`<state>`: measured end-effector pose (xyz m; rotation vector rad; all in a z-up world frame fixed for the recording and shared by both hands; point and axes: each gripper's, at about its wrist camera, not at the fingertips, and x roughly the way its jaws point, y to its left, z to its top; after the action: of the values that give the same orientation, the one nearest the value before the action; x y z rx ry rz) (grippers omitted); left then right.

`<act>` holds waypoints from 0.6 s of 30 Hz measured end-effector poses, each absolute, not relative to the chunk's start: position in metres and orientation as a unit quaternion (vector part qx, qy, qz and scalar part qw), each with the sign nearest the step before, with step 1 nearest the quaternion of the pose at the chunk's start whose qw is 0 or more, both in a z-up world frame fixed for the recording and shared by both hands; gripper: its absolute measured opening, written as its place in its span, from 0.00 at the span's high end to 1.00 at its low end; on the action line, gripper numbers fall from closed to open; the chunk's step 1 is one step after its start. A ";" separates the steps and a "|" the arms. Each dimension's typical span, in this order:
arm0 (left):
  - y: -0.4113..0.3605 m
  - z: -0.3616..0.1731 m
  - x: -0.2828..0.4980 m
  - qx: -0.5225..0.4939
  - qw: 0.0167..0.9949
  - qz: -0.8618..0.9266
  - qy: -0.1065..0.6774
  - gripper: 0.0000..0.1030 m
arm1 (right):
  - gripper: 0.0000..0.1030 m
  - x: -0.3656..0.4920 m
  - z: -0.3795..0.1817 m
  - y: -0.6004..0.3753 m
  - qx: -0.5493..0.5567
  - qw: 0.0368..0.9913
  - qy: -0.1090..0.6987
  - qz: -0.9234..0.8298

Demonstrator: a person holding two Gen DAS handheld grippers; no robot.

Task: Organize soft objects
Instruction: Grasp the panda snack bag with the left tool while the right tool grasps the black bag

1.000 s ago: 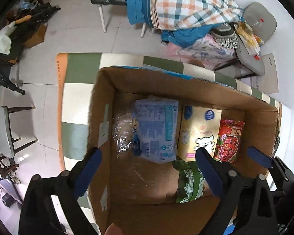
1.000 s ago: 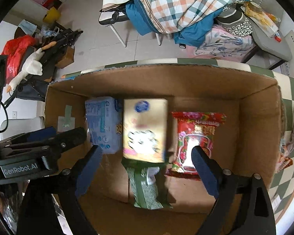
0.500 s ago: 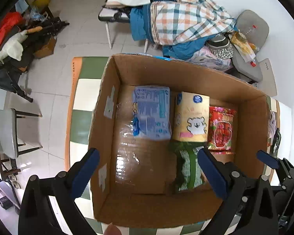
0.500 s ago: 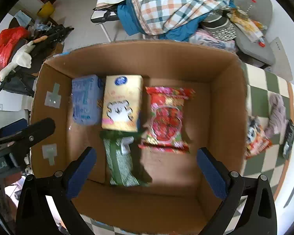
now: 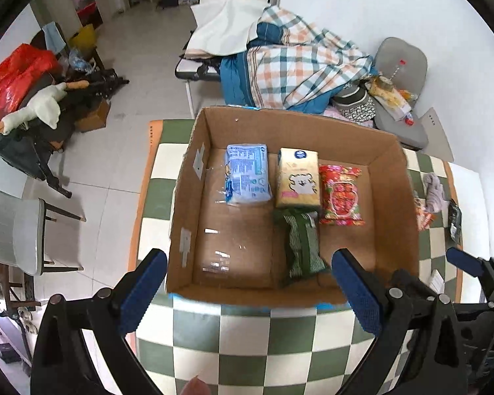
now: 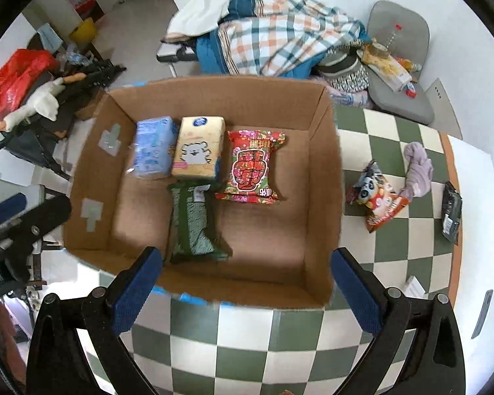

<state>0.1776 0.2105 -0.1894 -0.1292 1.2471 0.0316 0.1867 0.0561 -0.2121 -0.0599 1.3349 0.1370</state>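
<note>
The cardboard box (image 5: 393, 197) wall hides part of the snack bag (image 5: 423, 217).

So we've pulled both grippers up and back out of the cardboard box (image 5: 392, 197). The left gripper (image 5: 247, 283) and right gripper (image 6: 245, 283) now hang over the checkered table (image 6: 247, 345) at the box's near edge, with all 4 packs below in full view.
</note>
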 end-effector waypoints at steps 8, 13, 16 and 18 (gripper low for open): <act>0.201 -0.148 0.133 -0.051 0.828 0.012 0.558 0.01 | 0.00 0.135 -0.159 0.048 -0.019 0.801 0.590 0.095; 0.195 -0.130 0.117 -0.047 0.836 0.014 0.547 0.01 | 0.00 0.115 -0.140 0.043 -0.008 0.805 0.583 0.110; 0.188 -0.120 0.111 -0.046 0.841 0.018 0.539 0.01 | 0.00 0.108 -0.131 0.036 0.001 0.805 0.581 0.119; 0.177 -0.117 0.111 -0.043 0.837 0.019 0.545 0.01 | 0.00 0.104 -0.125 0.027 0.010 0.805 0.580 0.122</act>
<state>0.1114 0.1775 -0.1166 -0.0914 1.1524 0.0392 0.1038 0.0266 -0.1247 0.0214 1.2422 0.2607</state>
